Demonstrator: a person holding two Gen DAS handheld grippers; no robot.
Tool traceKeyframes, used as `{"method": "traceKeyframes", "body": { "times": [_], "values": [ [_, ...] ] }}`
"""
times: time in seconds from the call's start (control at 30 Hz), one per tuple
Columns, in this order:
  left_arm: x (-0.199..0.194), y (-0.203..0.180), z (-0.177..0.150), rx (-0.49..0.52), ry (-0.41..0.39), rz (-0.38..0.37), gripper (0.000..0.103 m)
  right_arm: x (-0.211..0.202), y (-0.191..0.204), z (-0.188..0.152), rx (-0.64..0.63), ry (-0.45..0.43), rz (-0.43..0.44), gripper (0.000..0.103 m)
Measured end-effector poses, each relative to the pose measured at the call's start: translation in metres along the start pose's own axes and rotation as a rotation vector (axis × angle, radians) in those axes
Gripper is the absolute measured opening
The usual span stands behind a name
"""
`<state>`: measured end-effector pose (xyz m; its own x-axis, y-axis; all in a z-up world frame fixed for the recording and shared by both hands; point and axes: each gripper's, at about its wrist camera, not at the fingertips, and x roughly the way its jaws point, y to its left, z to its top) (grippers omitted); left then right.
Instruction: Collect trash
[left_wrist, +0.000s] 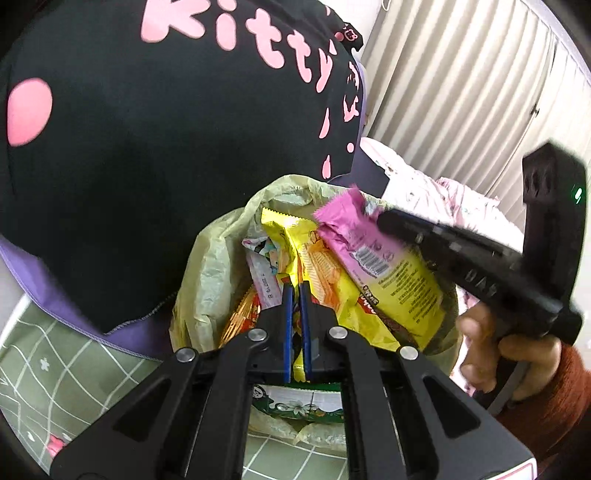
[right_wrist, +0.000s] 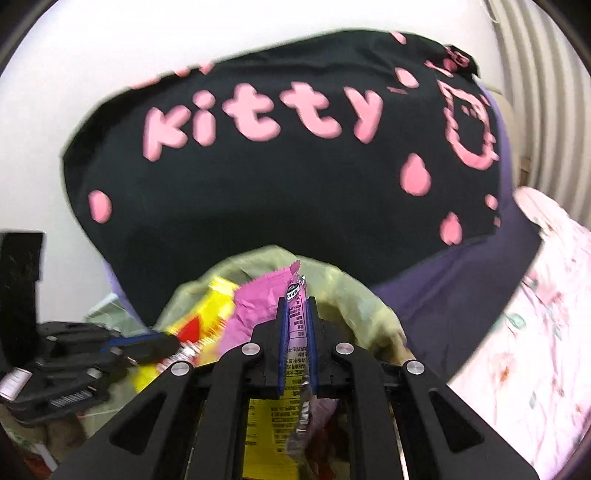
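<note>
A pale yellow-green trash bag (left_wrist: 210, 266) (right_wrist: 351, 295) stands open against a black cushion, with several snack wrappers inside. My right gripper (right_wrist: 297, 306) (left_wrist: 380, 218) is shut on a pink-and-yellow wrapper (left_wrist: 373, 254) (right_wrist: 255, 314), gripping its pink end and holding it tilted over the bag's mouth. My left gripper (left_wrist: 295, 291) (right_wrist: 170, 343) reaches over the bag's near rim with its blue pads almost together. A sliver of yellow wrapper (left_wrist: 325, 280) shows between them; whether it is pinched I cannot tell. A green-and-white wrapper (left_wrist: 295, 402) lies under the left gripper.
The black cushion with pink "kitty" lettering (left_wrist: 147, 166) (right_wrist: 277, 203) rises right behind the bag. Pink floral bedding (left_wrist: 424, 192) (right_wrist: 535, 332) lies to the right, a green checked sheet (left_wrist: 55, 369) at the lower left. A hand in a rust sleeve (left_wrist: 517, 350) holds the right gripper. A pleated curtain (left_wrist: 461, 92) hangs behind.
</note>
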<state>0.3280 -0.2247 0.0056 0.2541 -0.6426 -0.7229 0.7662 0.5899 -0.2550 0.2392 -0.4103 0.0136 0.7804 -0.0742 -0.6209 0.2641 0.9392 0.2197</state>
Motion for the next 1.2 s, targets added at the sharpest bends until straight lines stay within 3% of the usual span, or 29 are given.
{"method": "traceKeyframes", "body": {
  "times": [0.13, 0.23, 0.43, 0.57, 0.67, 0.8, 0.87, 1.03, 1.2],
  "values": [
    [-0.002, 0.005, -0.002, -0.021, -0.002, -0.03, 0.004, -0.003, -0.006, -0.012, 0.051, 0.019, -0.113, 0.01],
    [-0.004, 0.005, -0.003, -0.013, -0.004, -0.057, 0.004, -0.009, -0.008, -0.016, 0.094, 0.017, -0.085, 0.01],
    [0.001, 0.008, -0.002, -0.007, 0.006, -0.129, 0.005, -0.012, 0.005, -0.019, 0.086, 0.013, -0.128, 0.01],
    [-0.009, 0.012, -0.004, -0.013, -0.007, -0.144, 0.015, -0.017, 0.01, -0.024, 0.077, 0.032, -0.152, 0.013],
    [-0.023, 0.015, -0.008, -0.035, -0.034, -0.122, 0.028, -0.022, 0.013, -0.028, 0.052, 0.035, -0.151, 0.035],
    [-0.045, 0.017, -0.019, -0.092, -0.097, -0.083, 0.044, -0.033, 0.018, -0.033, 0.024, 0.009, -0.129, 0.036],
    [-0.06, 0.015, -0.032, -0.109, -0.136, -0.033, 0.058, -0.041, 0.018, -0.035, 0.02, -0.015, -0.1, 0.036],
    [-0.102, 0.011, -0.084, -0.199, -0.225, 0.129, 0.063, -0.069, 0.031, -0.045, -0.055, -0.088, -0.032, 0.038],
    [-0.149, -0.012, -0.137, -0.233, -0.276, 0.388, 0.064, -0.105, 0.063, -0.071, -0.195, -0.101, 0.101, 0.038]
  ]
}}
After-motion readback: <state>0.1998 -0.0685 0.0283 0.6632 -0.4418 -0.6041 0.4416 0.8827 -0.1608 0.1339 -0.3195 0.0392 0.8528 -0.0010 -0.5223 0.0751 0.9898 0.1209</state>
